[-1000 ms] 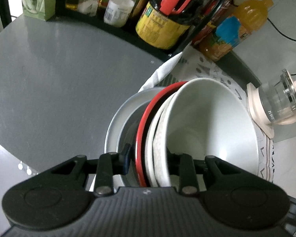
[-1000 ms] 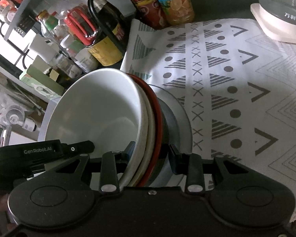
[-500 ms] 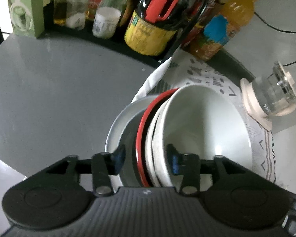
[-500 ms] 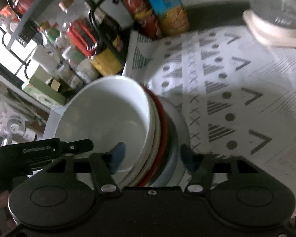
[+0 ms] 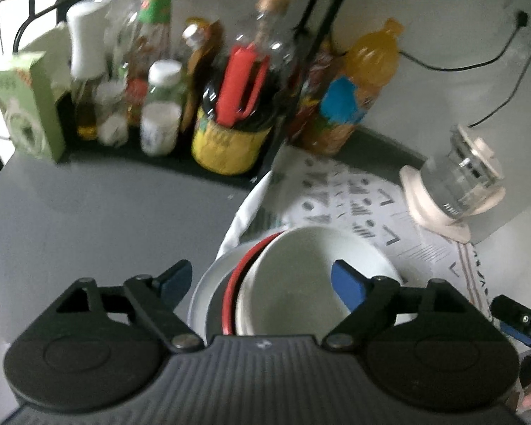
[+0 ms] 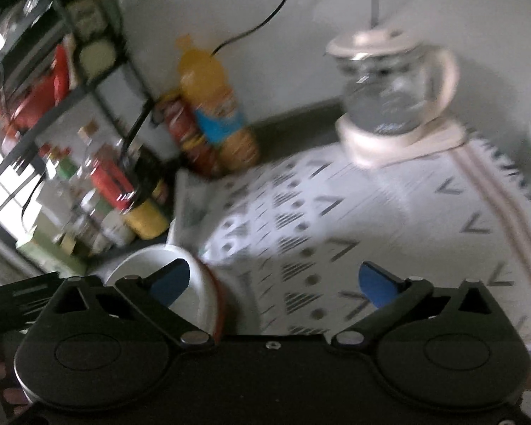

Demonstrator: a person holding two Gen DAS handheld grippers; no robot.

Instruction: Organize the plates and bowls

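So the stack of dishes sits right under the left gripper (image 5: pixel 262 281): a deep white ceramic bowl (image 5: pixel 301 276), empty inside, nested in a red-rimmed plate (image 5: pixel 235 283), which sits in a pale grey plate (image 5: pixel 203 283). The jaws are opening wide, one blue pad either side of the stack, touching nothing. The right gripper (image 6: pixel 272 279) is opening too, wide apart with only the white patterned cloth (image 6: pixel 336 219) between its pads; the stack is by its left pad. Ahead of it a glass kettle (image 6: pixel 386 95) on a cream base, contents unclear. Further out, an orange juice bottle (image 5: pixel 357 85), looks full, plus a black rack of sauce bottles (image 5: pixel 180 85).
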